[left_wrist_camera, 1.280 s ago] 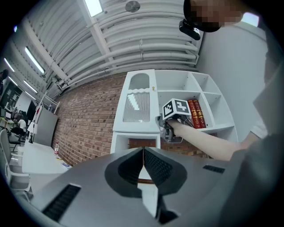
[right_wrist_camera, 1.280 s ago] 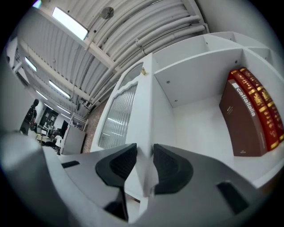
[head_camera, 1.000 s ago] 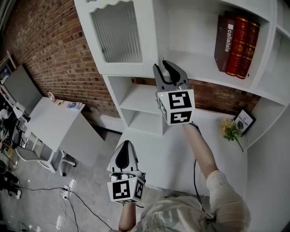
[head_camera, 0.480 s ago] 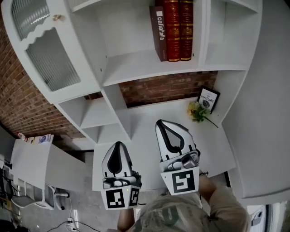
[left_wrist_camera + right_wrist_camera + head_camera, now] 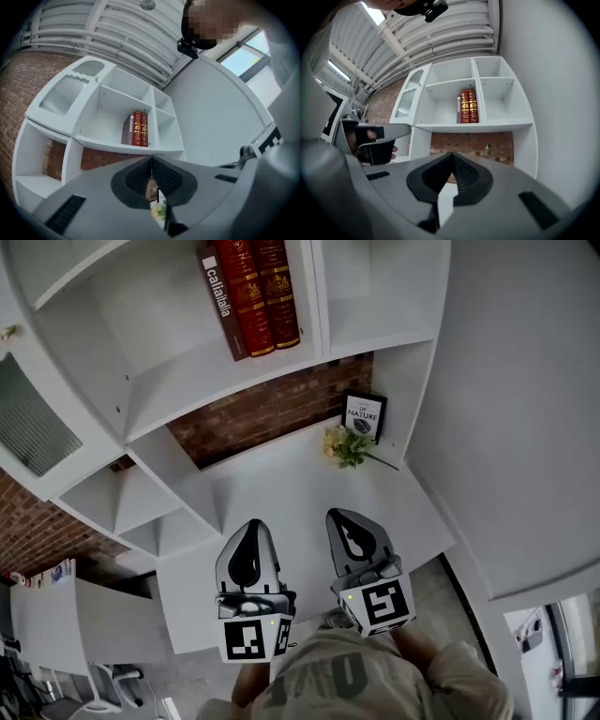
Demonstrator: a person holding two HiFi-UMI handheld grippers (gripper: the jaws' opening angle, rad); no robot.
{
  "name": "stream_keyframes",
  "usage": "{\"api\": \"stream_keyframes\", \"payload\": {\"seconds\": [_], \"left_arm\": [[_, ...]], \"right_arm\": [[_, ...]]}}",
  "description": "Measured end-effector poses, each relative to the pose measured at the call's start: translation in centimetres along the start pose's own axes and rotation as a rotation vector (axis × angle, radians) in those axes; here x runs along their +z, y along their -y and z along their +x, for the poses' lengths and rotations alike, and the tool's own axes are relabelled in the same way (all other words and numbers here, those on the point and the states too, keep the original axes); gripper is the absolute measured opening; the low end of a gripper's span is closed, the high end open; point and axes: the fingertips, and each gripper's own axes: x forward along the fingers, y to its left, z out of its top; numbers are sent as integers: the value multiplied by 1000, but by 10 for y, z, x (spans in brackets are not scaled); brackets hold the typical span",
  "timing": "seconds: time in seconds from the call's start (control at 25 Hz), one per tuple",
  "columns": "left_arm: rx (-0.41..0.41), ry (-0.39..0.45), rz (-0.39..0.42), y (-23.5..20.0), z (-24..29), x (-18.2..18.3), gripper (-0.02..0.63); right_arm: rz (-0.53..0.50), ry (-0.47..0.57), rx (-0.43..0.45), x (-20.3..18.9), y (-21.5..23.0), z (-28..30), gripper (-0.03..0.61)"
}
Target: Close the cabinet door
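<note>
The cabinet door point(image 5: 33, 423), white with ribbed glass and a small gold knob point(image 5: 9, 332), lies flush with the shelf unit at the far left of the head view. It also shows in the left gripper view as the door point(image 5: 65, 91) and in the right gripper view as the door point(image 5: 408, 96). Both grippers hang low over the white desk, far from the door. My left gripper point(image 5: 251, 524) point(image 5: 151, 161) is shut and empty. The jaws of my right gripper point(image 5: 340, 515) point(image 5: 452, 157) have just closed, with nothing between them.
Red and dark books point(image 5: 248, 292) stand on an open shelf. A small framed book point(image 5: 363, 415) and yellow flowers point(image 5: 345, 446) sit at the back right of the desk point(image 5: 281, 493). A white wall point(image 5: 525, 409) closes the right side. A white table point(image 5: 84, 624) stands lower left.
My right gripper has dropped from beside the cabinet door to the desk near my body, and its jaws have shut. The left gripper shifted alongside it. The head view swung right.
</note>
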Motion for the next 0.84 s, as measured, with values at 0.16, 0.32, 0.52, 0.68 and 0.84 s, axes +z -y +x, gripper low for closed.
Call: {"api": "stream_keyframes", "payload": {"seconds": [0.16,0.32,0.52,0.68,0.84], "left_arm": [[-11,-29,-21,2,2,-8,14],[17,-42,-32,-9,-3,-11,14],[45,-58,-46,-17,-12,-19,14],[55,-63,-49,-20,-15,-21,14],[55,-59,-44,-20,-15,-20,14]], "right_arm": [[12,-22,-20,-7,6,1,15],[6,-30,13,-10,-9,7,15],[4,-32,45,-9,-23,13,15],[14,-26,57,-8,-31,16,15],[5,-18,64,-7,-36,16,15]]}}
